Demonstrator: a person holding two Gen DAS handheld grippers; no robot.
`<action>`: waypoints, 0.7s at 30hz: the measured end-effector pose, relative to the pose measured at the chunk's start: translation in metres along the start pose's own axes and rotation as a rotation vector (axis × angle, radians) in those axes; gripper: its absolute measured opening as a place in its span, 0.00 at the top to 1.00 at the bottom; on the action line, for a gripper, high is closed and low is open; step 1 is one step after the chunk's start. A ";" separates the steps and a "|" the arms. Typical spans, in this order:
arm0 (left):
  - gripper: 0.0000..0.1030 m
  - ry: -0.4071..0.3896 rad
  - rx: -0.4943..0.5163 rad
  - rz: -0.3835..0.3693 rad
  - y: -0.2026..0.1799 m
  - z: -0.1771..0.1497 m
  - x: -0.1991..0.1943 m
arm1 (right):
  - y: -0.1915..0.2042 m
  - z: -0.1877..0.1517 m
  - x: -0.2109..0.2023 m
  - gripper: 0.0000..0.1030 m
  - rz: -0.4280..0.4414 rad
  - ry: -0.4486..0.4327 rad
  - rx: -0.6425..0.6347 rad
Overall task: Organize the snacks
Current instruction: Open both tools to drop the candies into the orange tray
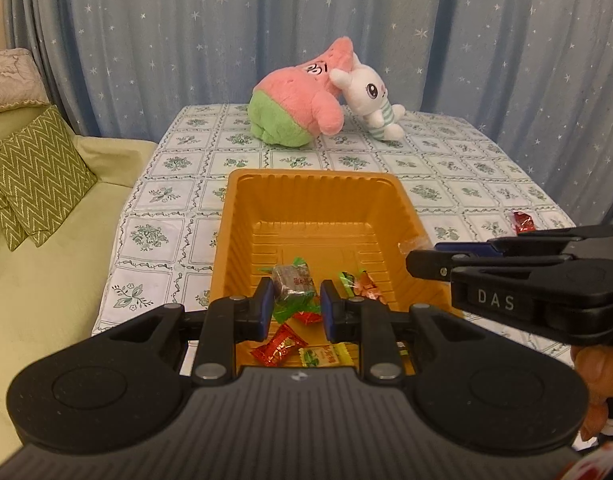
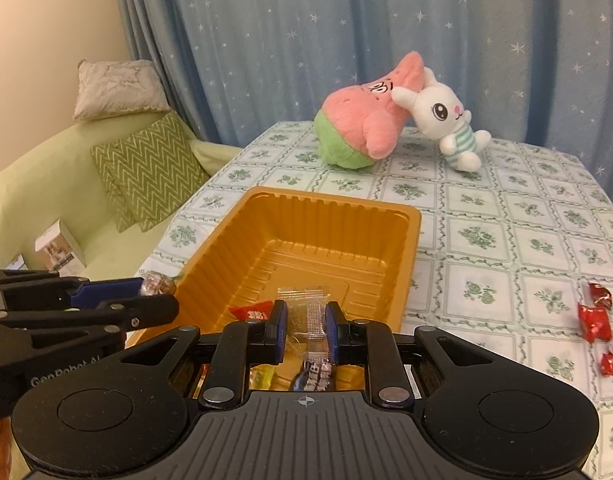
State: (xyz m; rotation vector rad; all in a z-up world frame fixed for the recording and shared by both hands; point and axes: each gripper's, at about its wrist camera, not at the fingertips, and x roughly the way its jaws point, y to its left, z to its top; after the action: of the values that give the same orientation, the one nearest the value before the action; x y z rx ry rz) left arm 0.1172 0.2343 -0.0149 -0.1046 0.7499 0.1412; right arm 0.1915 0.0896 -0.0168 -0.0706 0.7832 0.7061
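An orange plastic tray (image 1: 318,200) sits on the patterned tablecloth and holds several wrapped candies (image 1: 280,350). My left gripper (image 1: 296,306) hovers over the tray's near end, shut on a brown candy in a green wrapper (image 1: 292,284). It also shows in the right wrist view (image 2: 154,294), at the tray's left rim. My right gripper (image 2: 306,326) is over the tray (image 2: 326,224), shut on a snack in a clear and blue wrapper (image 2: 312,332). It shows in the left wrist view (image 1: 426,256) at the tray's right rim. Loose red candies (image 2: 596,318) lie on the cloth to the right.
A pink and green plush (image 1: 302,100) and a white bunny plush (image 1: 372,98) lie at the table's far end. A green sofa with zigzag cushions (image 1: 34,176) stands left of the table. Small boxes (image 2: 60,248) rest on the sofa. A starred blue curtain hangs behind.
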 end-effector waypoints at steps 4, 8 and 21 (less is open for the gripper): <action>0.79 0.016 -0.001 -0.004 0.003 -0.001 0.010 | -0.004 0.002 0.008 0.80 -0.002 0.008 0.011; 0.79 0.030 0.000 -0.006 0.004 -0.003 0.017 | -0.008 0.001 0.014 0.80 -0.004 0.019 0.021; 0.63 0.051 -0.005 0.000 0.011 -0.011 0.022 | -0.010 -0.005 0.019 0.80 0.003 0.039 0.043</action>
State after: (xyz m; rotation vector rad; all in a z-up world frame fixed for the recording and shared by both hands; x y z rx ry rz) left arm 0.1243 0.2458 -0.0387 -0.1132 0.8006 0.1408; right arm 0.2037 0.0903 -0.0350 -0.0442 0.8359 0.6916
